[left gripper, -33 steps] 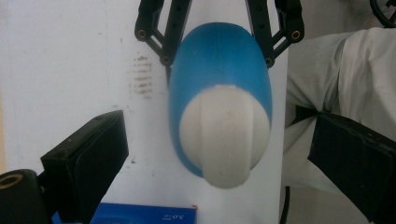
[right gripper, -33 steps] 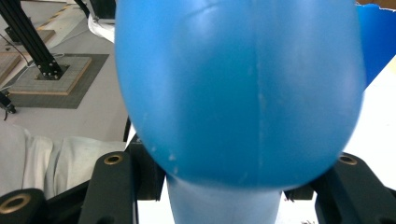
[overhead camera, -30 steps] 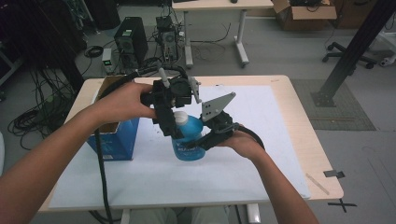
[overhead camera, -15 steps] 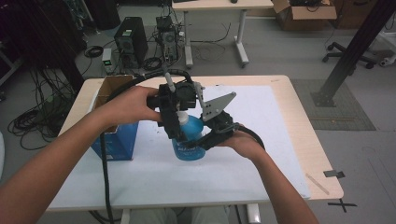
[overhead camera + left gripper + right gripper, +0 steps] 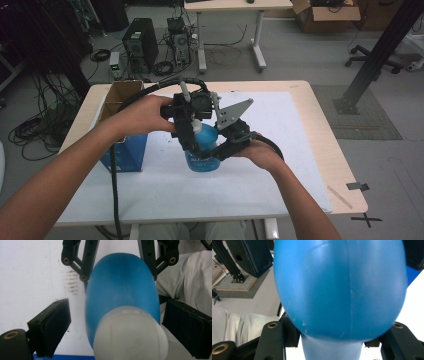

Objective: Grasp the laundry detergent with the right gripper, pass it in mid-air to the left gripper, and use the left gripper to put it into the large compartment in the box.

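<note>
Blue plastic bottle (image 5: 202, 150) with a whitish cap stands over the white sheet (image 5: 280, 150) in the middle of the table (image 5: 320, 135), caught between both hands. The right gripper (image 5: 225, 147) comes at it from the person's right, jaws closed around the lower body; in the right gripper view the rounded blue side (image 5: 339, 287) bulges between its two black jaws. The left gripper (image 5: 187, 137) reaches down from above, and in the left gripper view its jaws stand open on either side of the cap (image 5: 130, 335), apart from it, with the bottle (image 5: 122, 287) running away below. Just left of the bottle sits an open blue cardboard box (image 5: 122, 125), near the table's left edge.
</note>
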`<state>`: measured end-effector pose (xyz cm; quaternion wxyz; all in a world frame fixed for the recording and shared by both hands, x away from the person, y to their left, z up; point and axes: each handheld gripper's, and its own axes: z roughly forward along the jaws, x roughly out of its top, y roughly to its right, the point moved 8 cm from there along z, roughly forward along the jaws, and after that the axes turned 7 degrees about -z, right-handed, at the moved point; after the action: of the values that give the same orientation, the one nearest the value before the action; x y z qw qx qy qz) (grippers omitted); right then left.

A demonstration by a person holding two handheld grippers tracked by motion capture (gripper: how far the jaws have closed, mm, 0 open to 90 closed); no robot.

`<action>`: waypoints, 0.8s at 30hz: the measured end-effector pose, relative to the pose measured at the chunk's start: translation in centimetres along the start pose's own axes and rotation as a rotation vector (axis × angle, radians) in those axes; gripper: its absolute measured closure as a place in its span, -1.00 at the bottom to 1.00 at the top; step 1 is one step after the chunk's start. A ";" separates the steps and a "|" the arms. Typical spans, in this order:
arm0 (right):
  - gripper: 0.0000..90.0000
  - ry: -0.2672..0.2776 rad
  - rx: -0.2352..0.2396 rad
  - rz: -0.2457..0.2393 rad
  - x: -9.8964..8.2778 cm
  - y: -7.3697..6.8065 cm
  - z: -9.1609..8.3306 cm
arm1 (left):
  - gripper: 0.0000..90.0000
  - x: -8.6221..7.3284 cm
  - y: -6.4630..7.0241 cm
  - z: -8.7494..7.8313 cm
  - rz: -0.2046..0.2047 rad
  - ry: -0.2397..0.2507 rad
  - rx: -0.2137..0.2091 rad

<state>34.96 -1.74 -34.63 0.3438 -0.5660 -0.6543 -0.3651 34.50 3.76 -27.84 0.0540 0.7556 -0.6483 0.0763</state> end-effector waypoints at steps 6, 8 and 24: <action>-0.02 0.002 -0.004 -0.003 0.0 0.0 -0.1 | -0.62 0.0 0.0 0.2 0.003 -0.010 -0.001; -0.02 0.002 -0.006 -0.003 0.0 0.0 -0.1 | -0.59 0.0 -0.1 0.1 0.000 -0.008 -0.003; -0.02 0.003 -0.006 -0.006 0.1 -0.1 -0.1 | -0.40 0.0 0.2 0.2 0.008 -0.015 -0.011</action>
<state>34.89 -1.77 -34.56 0.3419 -0.5645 -0.6544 -0.3691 34.34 3.68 -28.09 0.0527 0.7531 -0.6523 0.0673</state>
